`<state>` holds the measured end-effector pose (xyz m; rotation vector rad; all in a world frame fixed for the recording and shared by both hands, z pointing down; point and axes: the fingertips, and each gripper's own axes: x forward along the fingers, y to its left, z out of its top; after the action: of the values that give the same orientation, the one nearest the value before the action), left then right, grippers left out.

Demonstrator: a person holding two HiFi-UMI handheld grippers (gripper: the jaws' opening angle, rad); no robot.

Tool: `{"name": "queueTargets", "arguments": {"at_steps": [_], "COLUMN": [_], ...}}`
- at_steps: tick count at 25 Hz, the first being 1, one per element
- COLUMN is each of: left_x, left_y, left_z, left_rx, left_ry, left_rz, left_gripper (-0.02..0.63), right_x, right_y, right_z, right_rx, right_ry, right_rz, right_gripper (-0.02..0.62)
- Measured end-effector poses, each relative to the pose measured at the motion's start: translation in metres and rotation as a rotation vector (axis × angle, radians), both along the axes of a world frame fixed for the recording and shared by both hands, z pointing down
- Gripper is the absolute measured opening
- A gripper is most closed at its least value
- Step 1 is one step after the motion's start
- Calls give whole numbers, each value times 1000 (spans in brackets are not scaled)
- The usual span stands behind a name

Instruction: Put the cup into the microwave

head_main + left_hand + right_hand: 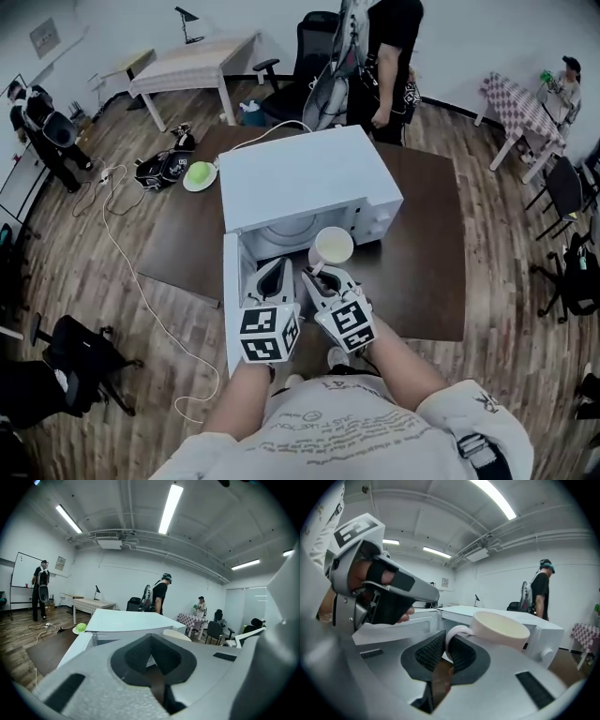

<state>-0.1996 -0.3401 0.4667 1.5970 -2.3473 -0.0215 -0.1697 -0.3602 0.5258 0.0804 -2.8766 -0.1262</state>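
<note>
Outside the open microwave, right gripper holds the cup.

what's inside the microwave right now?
Only the round turntable shows in the microwave cavity. The cup hangs at the opening in the right gripper; cavity's right part is hidden behind it.

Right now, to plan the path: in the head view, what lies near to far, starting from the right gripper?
right gripper → round cream ceramic cup → white box-shaped microwave → standing person in black clothes
</note>
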Motion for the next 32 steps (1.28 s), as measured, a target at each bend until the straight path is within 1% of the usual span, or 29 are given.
{"name": "queueTargets", "arguments": {"at_steps": [2, 5, 7, 10, 12, 15, 20, 24, 28, 32], "left_x": [-4, -14, -23, -34, -38, -41, -39, -37, -32, -26], "left_y": [4, 14, 23, 37, 45, 53, 59, 60, 56, 52], "left_z": [2, 0, -2, 1, 3, 6, 8, 8, 9, 6], "left_rx": [1, 15, 15, 8, -6, -26, -44, -53, -46, -52], "left_ry": [11, 36, 43, 60, 52, 37, 25, 20, 39, 25], "left_rz": [-23, -69, -108, -168, -202, -242, -273, -291, -300, -309], "left_gripper": [12, 12, 13, 12, 12, 12, 12, 12, 12, 12], "right_x": [-8, -20, -31, -51, -62, -80, -107, -123, -134, -142], "right_y": [-2, -6, -9, -15, -18, -24, -32, -40, -49, -58], "right_z": [16, 39, 56, 79, 89, 97, 107, 114, 123, 135], "right_rx": [-3, 1, 22, 79, 96, 99, 104, 109, 104, 98], "right_ry": [22, 47, 70, 110, 121, 111, 76, 87, 111, 133], "right_rz": [-29, -45, -46, -50, -61, -93, -162, -185, -201, -209], "right_gripper": [34, 34, 34, 34, 34, 34, 32, 32, 32, 32]}}
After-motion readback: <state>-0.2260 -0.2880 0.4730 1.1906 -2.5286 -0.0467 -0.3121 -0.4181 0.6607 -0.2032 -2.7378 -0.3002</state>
